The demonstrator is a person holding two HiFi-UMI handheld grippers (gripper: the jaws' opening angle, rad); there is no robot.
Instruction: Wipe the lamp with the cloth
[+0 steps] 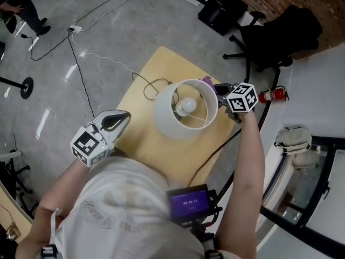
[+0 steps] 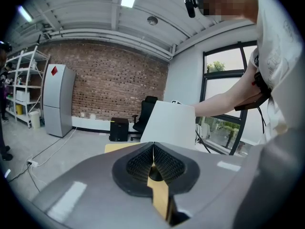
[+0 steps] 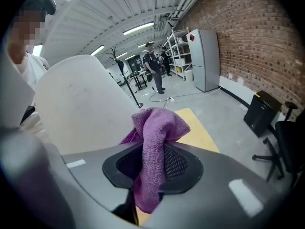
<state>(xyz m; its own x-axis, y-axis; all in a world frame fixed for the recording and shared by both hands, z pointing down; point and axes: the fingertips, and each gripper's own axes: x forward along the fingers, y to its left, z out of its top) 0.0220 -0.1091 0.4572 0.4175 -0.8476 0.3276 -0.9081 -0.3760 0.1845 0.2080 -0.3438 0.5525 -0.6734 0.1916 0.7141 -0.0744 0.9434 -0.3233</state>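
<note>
A white lamp (image 1: 186, 109) with a round shade and a bare bulb stands on the small wooden table (image 1: 151, 144). In the right gripper view its shade (image 3: 78, 104) fills the left, close to the jaws. My right gripper (image 3: 152, 163) is shut on a purple cloth (image 3: 155, 142), whose bunched end pokes out ahead of the jaws. From the head view this gripper (image 1: 218, 89) sits at the shade's right rim, with the cloth (image 1: 207, 82) just showing. My left gripper (image 1: 116, 120) hovers over the table's left edge, shut and empty. Ahead of its jaws (image 2: 153, 163) stands the shade (image 2: 171, 125).
The lamp's cord (image 1: 153, 85) loops across the table's far side and runs off to a floor socket (image 1: 75, 29). A black office chair (image 1: 275, 36) and a red fire extinguisher (image 1: 272, 95) stand to the right. A fridge (image 2: 57, 106) stands by the brick wall.
</note>
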